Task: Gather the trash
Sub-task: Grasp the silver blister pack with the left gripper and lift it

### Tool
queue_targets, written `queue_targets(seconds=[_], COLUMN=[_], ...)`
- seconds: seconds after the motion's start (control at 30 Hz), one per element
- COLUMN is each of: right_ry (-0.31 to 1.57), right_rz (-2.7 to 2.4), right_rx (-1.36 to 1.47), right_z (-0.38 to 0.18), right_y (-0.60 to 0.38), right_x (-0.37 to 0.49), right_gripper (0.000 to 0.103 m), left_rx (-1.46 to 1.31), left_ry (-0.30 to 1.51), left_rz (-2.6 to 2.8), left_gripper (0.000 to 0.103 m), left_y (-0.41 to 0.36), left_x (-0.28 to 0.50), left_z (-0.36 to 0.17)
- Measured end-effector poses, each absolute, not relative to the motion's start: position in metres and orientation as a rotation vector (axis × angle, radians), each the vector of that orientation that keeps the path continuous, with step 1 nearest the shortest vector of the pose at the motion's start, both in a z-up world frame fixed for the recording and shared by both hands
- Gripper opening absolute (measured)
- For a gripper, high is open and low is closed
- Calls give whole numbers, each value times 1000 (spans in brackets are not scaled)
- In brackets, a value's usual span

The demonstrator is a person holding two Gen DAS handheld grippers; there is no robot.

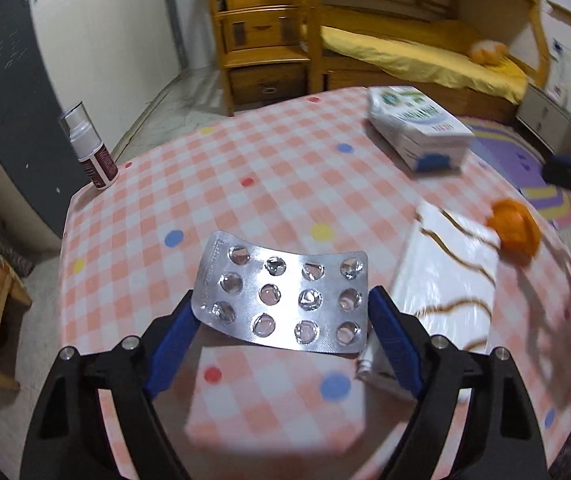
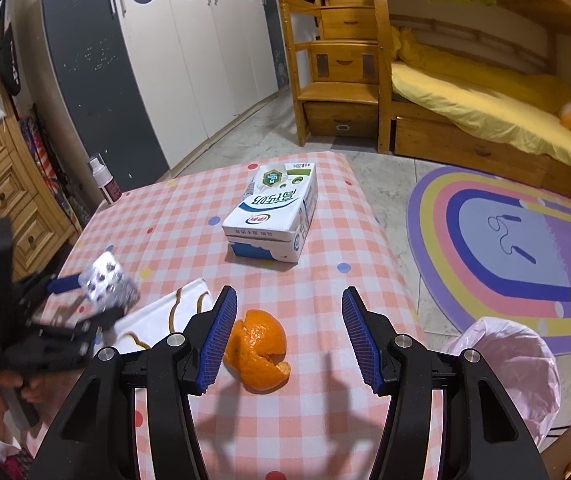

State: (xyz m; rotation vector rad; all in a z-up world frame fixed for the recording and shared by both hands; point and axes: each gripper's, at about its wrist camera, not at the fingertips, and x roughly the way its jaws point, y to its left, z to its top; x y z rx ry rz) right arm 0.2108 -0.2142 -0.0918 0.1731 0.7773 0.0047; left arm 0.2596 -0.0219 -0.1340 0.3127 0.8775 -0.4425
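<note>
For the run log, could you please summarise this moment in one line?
left gripper: holds blister pack above table | right gripper: open, over orange peel | bin: right of table

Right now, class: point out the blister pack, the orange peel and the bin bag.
blister pack [image 1: 285, 300], left wrist view, middle of the foil sheet.
orange peel [image 2: 259, 350], right wrist view, centre of the curled rind.
bin bag [image 2: 525, 364], right wrist view, pink rim on the far side.

The blister pack [image 1: 281, 300] is shiny crinkled foil with clear plastic bubbles, and the checked tablecloth [image 1: 269, 168] looks like smooth, slightly glossy vinyl. Orange peel [image 2: 259, 354] has that dimpled matt skin, the milk carton [image 2: 275, 212] is smooth printed card, and the pink bin bag [image 2: 525, 360] is thin, filmy plastic.
</note>
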Motion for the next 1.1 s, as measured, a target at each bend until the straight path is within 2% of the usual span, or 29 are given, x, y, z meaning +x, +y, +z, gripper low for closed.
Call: queue_targets(seconds=[0.07,0.27,0.43,0.63,0.87,1.1], right_ry=[781,770,769,766,766,765], right_rz=[10,26,35,23,16,3], right_rx=[176,171,166,148,183,205], right_z=[-92,-90,-89,-90,-90,-91], right_y=[-213,-206,-199,-199,-207,-215], right_x=[209,205,205,202,201,198], right_gripper=[56,58,58,59,60,61], left_rx=[334,241,120,40,215,172], left_ry=[891,869,831,908,951,1004], left_rz=[-454,-341,-226,-82,-30,-61], left_gripper=[90,96,96,96,96,96], left_y=[-15,7,1,7,-19,-1], left_x=[245,227,239,275,285,261], left_z=[-136,-121,-104,-116,-132,-136])
